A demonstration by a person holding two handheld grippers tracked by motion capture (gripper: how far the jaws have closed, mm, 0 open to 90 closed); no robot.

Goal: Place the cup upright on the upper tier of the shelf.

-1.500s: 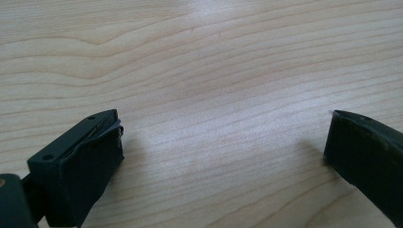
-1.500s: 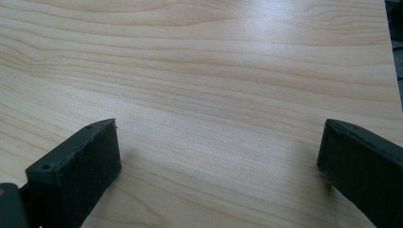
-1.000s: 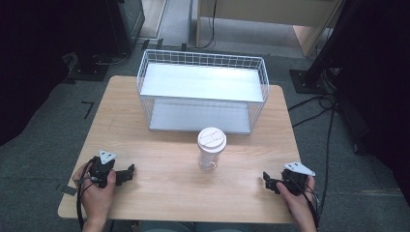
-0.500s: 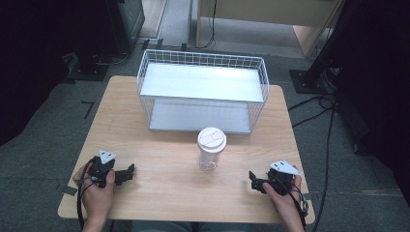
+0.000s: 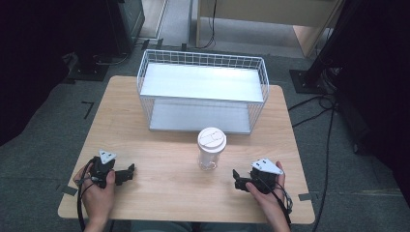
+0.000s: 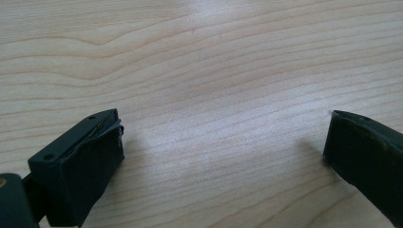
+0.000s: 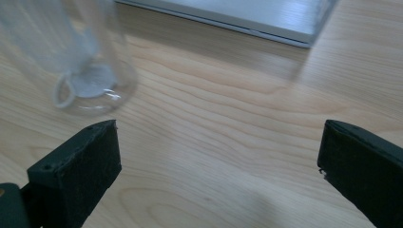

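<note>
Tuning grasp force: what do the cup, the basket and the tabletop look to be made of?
Cup: looks like clear plastic, glossy; the wood grain shows through its wall in the right gripper view. Its white lid looks like matte plastic.
Basket: white-coated metal wire, seen as a thin grid; its shelves look like smooth pale sheet, metal or plastic.
Tabletop: light wood or wood-look laminate, satin; grain lines and soft glare.

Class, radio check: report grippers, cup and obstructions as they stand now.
Left gripper open, empty, on table. Right gripper open, empty, near clear lidded cup. Cup upright before wire basket. Nothing between.
</note>
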